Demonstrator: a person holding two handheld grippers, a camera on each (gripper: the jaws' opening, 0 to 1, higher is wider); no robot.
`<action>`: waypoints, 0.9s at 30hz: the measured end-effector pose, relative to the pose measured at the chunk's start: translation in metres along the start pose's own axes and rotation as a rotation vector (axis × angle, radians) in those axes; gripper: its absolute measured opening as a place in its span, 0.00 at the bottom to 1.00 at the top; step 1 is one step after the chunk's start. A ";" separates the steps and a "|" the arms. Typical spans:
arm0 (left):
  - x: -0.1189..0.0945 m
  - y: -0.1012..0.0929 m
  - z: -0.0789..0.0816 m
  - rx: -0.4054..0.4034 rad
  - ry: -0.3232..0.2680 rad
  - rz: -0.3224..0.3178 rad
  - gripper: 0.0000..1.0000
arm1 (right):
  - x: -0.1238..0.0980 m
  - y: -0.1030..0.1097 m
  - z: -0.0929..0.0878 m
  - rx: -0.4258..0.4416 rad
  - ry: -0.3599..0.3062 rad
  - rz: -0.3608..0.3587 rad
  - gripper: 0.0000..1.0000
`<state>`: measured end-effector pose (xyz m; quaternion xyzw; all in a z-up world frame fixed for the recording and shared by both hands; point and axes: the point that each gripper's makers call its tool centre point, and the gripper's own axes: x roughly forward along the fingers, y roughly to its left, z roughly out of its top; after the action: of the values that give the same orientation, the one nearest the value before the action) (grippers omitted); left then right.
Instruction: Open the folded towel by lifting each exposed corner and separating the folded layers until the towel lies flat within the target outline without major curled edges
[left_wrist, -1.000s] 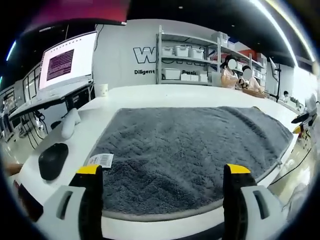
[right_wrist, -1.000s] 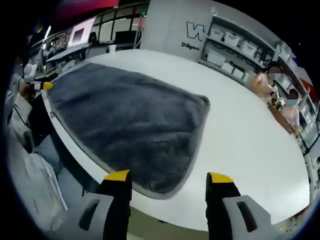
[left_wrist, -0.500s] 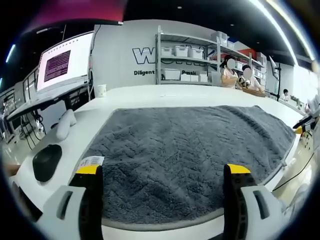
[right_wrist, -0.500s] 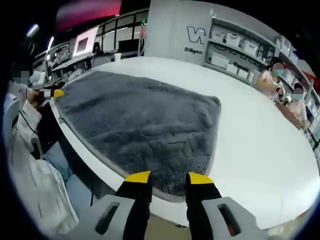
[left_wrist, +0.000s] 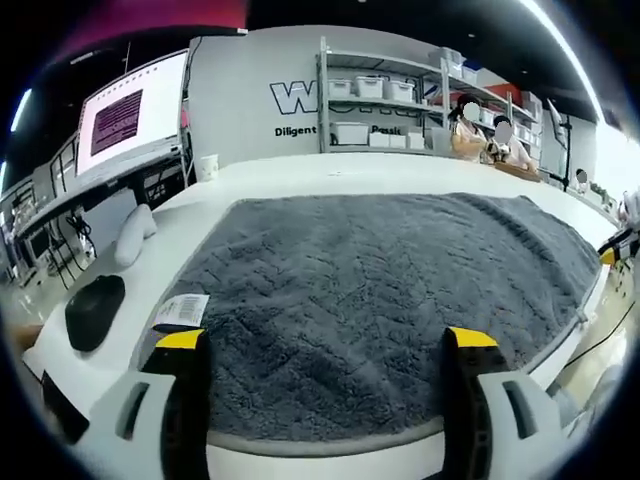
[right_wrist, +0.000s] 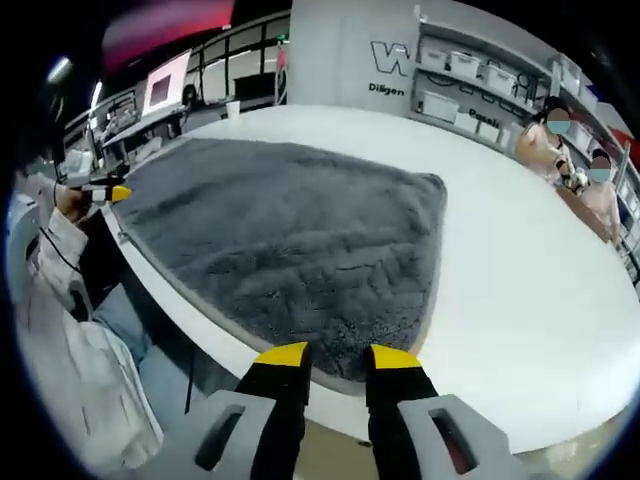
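Two claws at the near hem, towel stretching away

Left claw (left_wrist: 325, 345): jaws wide apart, nothing between them, hovering over the near edge of the grey towel (left_wrist: 385, 290). Towel spreads ahead of it across the white counter (left_wrist: 330, 175), long axis running left-right in left gripper view. Care label (left_wrist: 180, 310) sticks out at the near-left corner, just beside the left jaw tip, so that corner is the left claw's closest grab. Black mouse (left_wrist: 93, 310) sits further left, apart from the towel.

Right claw (right_wrist: 328, 355): jaws narrow, tips at the near-right towel (right_wrist: 290, 245) corner, hem abt between them; can't tell if cloth is actually pinched. Towel runs away up-left from this claw. Towel looks mostly flat; no outline visible.
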<state>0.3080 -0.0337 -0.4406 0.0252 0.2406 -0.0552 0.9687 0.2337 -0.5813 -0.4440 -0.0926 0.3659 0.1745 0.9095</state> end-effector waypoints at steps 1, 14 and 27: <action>0.000 0.000 0.000 -0.002 0.000 0.001 0.95 | 0.000 0.000 -0.001 0.008 -0.001 0.002 0.16; -0.005 0.000 -0.004 -0.014 0.006 0.028 0.94 | -0.003 -0.002 -0.004 0.003 -0.008 0.033 0.16; -0.009 -0.001 -0.007 -0.022 0.022 0.037 0.94 | -0.008 -0.006 -0.009 0.001 -0.002 0.034 0.15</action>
<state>0.2967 -0.0329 -0.4423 0.0195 0.2513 -0.0344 0.9671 0.2245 -0.5912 -0.4449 -0.0855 0.3666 0.1898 0.9068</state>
